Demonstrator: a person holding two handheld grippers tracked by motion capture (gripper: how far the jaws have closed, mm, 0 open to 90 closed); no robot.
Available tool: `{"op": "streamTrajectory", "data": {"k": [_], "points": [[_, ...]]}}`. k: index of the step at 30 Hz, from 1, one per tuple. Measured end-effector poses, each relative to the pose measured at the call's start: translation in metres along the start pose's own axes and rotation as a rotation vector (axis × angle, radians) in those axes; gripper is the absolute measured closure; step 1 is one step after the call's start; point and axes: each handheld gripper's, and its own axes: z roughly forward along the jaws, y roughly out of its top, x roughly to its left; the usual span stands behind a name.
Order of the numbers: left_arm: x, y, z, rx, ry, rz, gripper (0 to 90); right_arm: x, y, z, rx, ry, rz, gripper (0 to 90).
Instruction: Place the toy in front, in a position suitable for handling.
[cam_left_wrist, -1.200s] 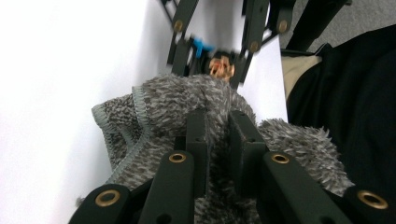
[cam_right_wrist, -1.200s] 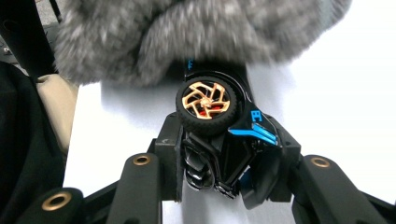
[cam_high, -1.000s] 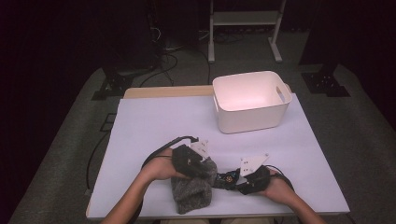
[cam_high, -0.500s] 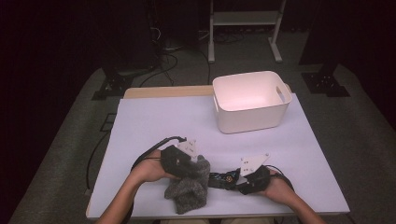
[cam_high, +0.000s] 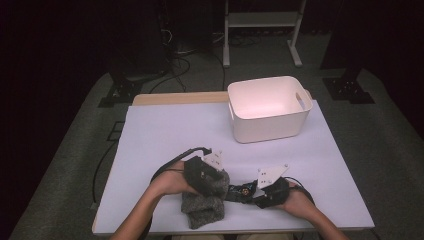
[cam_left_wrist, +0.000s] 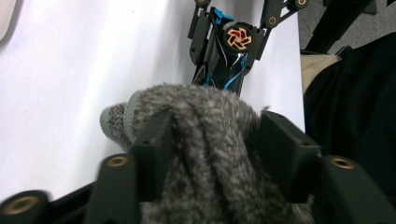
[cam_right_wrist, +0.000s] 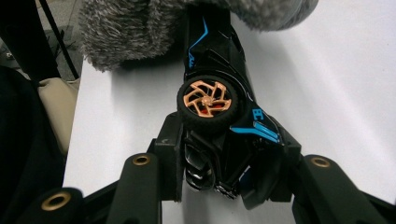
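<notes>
Grey sock (cam_left_wrist: 210, 135) in left gripper (cam_left_wrist: 212, 154), toy car (cam_right_wrist: 224, 116) in right gripper (cam_right_wrist: 229, 163).

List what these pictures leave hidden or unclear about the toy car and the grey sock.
- Toy car front end: right gripper view, covered by the grey fuzzy sock.
- Car in the high view: mostly hidden between sock and right tool.
- Sock's lower part: left gripper view, cut off by the bottom edge behind the left tool.
- White bin floor: glare-washed.

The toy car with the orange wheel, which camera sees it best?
The right gripper view: the toy car is close up, clamped by the right gripper, its nose under the grey sock. The left gripper view shows its wheel beyond the sock. The high view shows a small dark sliver.
</notes>
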Motion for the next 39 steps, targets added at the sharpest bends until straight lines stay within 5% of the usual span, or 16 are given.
{"op": "streamTrajectory", "data": {"k": [4, 6, 17, 22, 34, 39], "points": [[-0.001, 0.003, 0.01, 0.04, 0.019, 0.021, 42.2, 0.0, 0.0, 0.0, 0.002, -0.002, 0.0, 56.7], [0.0, 0.004, 0.011, 0.046, 0.017, 0.023, 49.2, 0.001, 0.0, 0.0, 0.003, -0.003, -0.002, 56.8], [0.004, 0.004, -0.001, 0.02, -0.012, 0.001, 62.2, 0.001, 0.0, 0.0, 0.004, -0.004, -0.015, 56.8], [0.001, 0.01, -0.005, 0.024, 0.001, 0.034, 74.9, 0.0, 0.0, 0.0, 0.003, -0.003, -0.008, 56.7], [-0.006, 0.057, 0.033, 0.01, -0.083, 0.129, 77.4, 0.002, 0.0, 0.001, -0.002, -0.007, -0.008, 56.6], [-0.007, 0.058, 0.037, 0.011, -0.096, 0.132, 77.1, 0.003, 0.0, 0.001, 0.001, -0.012, -0.033, 57.0]]}}
